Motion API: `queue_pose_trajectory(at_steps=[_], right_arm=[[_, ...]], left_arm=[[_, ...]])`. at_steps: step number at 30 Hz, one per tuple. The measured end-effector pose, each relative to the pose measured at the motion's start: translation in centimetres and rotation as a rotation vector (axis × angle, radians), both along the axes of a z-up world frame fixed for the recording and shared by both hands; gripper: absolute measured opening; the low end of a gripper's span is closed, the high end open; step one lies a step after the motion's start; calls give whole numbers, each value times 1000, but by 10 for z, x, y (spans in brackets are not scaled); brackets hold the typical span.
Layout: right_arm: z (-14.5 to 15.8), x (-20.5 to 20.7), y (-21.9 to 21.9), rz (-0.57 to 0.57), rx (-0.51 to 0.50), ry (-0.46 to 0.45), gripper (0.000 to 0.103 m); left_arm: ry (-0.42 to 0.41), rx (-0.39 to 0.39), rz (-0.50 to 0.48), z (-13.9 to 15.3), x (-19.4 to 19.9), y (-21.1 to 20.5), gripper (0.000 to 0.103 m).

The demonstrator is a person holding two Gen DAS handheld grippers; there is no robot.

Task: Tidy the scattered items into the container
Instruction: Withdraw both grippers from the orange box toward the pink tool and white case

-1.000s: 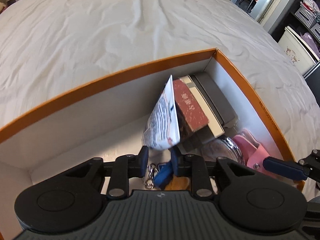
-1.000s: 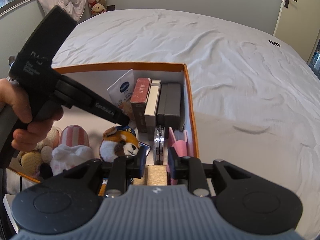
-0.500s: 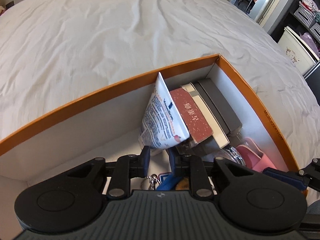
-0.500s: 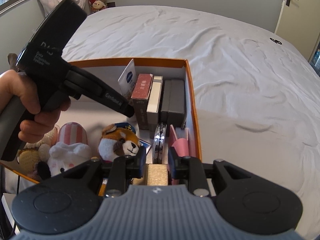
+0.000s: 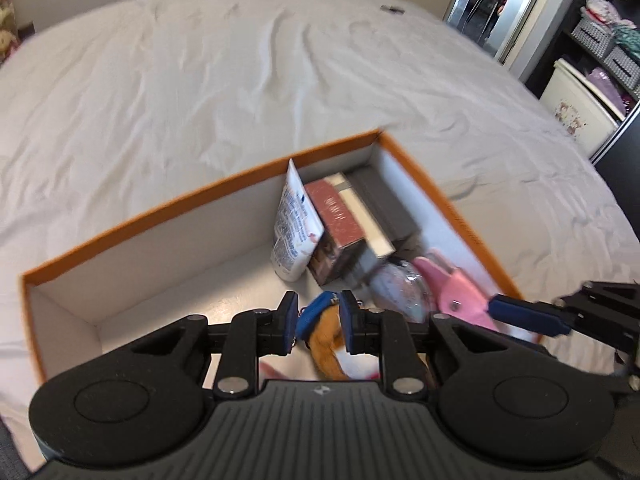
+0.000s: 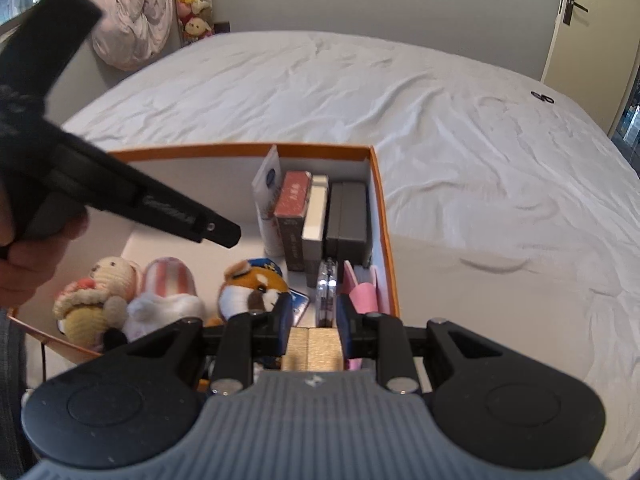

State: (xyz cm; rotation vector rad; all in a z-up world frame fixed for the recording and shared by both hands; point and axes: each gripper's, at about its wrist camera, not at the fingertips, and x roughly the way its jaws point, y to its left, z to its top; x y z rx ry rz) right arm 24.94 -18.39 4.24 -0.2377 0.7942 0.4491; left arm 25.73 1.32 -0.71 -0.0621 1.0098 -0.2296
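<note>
The orange box (image 5: pixel 160 216) (image 6: pixel 383 240) lies on the white bed. At its right end a white pouch (image 5: pixel 294 232) (image 6: pixel 267 196) leans on a red book (image 5: pixel 340 216) (image 6: pixel 294 208), beside grey books. My left gripper (image 5: pixel 318 308) hovers above the box, its jaws a narrow gap apart with nothing between them. In the right wrist view a hand holds it and its fingers (image 6: pixel 208 228) are bare. My right gripper (image 6: pixel 315 314) is shut on a gold block (image 6: pixel 314 350) over the box's near right corner.
The box also holds a fox plush (image 6: pixel 256 284), a striped plush (image 6: pixel 168 280), a yellow doll (image 6: pixel 96 296), a clear round case (image 6: pixel 326 288) and a pink item (image 5: pixel 460 296). A small black thing (image 6: pixel 542 98) lies far off on the bed. Shelves (image 5: pixel 600 52) stand at the right.
My left gripper has risen and drawn back from the white pouch, which stays leaning on the red book. The right gripper has pulled back a little with the gold block.
</note>
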Motion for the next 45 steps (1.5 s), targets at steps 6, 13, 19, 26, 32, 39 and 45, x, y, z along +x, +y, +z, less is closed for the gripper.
queue_pose_trajectory(at_steps=[6, 13, 19, 26, 32, 39, 45], right_arm=[[19, -33, -9, 17, 85, -66, 25], [19, -72, -16, 2, 129, -28, 25], [6, -107, -15, 10, 108, 21, 25], [-22, -135, -7, 63, 12, 115, 25], [-53, -150, 8, 125, -111, 195, 26], [-62, -154, 24, 165, -175, 211, 27], [-64, -156, 30, 190, -204, 217, 29]], left_arm=[[-138, -4, -33, 44, -57, 0, 25], [-189, 36, -109, 64, -124, -6, 27], [-166, 121, -143, 52, -178, -1, 28], [-50, 229, -225, 16, -225, 0, 31], [39, 297, -319, -20, -253, -4, 40], [56, 427, -478, -40, -265, -7, 56], [100, 487, -576, -56, -263, -12, 56]])
